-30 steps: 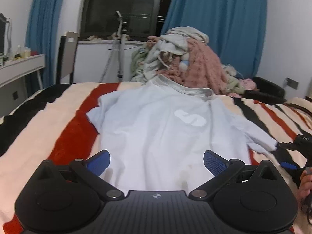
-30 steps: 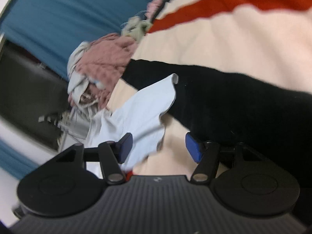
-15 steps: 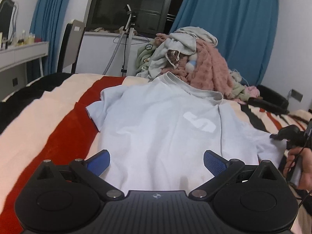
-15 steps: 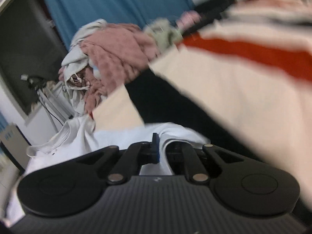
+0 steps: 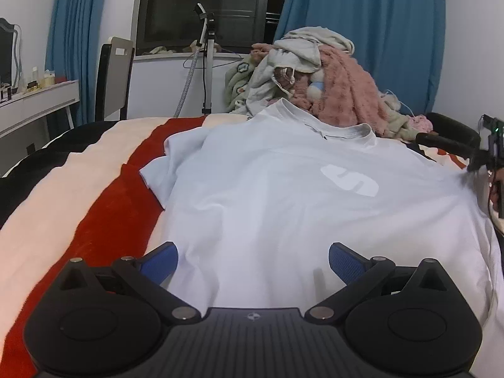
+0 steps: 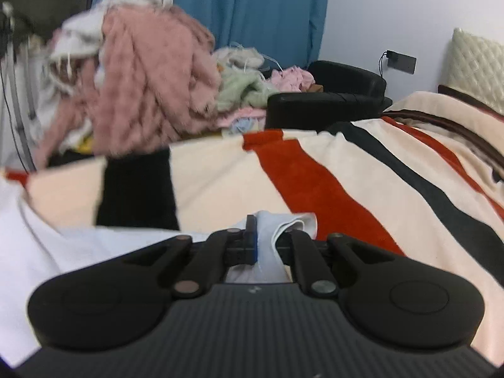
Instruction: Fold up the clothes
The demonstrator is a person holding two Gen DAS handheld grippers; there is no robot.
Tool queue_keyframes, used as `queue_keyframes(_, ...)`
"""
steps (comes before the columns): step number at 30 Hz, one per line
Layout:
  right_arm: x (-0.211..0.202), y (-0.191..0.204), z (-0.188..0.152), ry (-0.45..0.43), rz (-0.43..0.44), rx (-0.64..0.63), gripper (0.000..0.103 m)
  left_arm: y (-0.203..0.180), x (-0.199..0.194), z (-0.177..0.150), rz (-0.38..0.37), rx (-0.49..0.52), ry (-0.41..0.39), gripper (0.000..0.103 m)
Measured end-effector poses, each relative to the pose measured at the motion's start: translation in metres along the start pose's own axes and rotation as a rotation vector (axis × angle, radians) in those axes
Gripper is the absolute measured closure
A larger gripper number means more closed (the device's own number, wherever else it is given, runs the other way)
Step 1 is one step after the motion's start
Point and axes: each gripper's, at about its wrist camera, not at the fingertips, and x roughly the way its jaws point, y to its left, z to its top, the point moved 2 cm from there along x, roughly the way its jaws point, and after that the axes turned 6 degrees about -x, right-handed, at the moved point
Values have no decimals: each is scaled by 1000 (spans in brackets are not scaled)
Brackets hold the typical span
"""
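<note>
T-shirt [image 5: 283,195], pale blue: one white emblem [image 5: 349,182] on the chest, shaped like a letter S. No other legible text.

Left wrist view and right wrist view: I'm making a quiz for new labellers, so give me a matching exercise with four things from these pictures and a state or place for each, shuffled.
Things:
1. T-shirt
2. Right tool
3. Left tool
4. Pink fleece

States or places:
a. open, above the shirt's lower part
b. in the clothes pile beyond the collar
c. spread flat on the striped blanket
d. shut on a fold of pale fabric

Pairs: 1-c, 2-d, 3-a, 4-b
</note>
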Motion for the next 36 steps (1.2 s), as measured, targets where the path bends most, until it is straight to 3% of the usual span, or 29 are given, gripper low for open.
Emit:
queue_keyframes(5,-18,5,-17,-14,-3,21,90,-3,-1,-1,-22,17,1,0)
queue_keyframes(7,-33,11,-22,-13,-15,7,51,-2,-6,0,-41,17,-14,0)
queue_keyframes(9,-56,17,-26,-31,3,8,33,-1,-11,2,-50,1,-19,0)
queue_keyframes(15,-146,29,-42,-37,149,25,33,0,-32,5,-73,-39,-28,0)
queue_keyframes(18,-211,31,-56,-67,211,47,33,2,-47,7,-132,-75,-25,0)
queue_keyframes(25,-371,35,-91,-134,360,40,33,-2,-92,9,-189,-49,-59,0)
queue_keyframes(29,-442,45,-114,-152,373,-27,33,-2,-118,10,-218,-62,-65,0)
queue_keyframes(36,-494,34,-163,-117,375,95,33,-12,-150,5,-268,-22,-65,0)
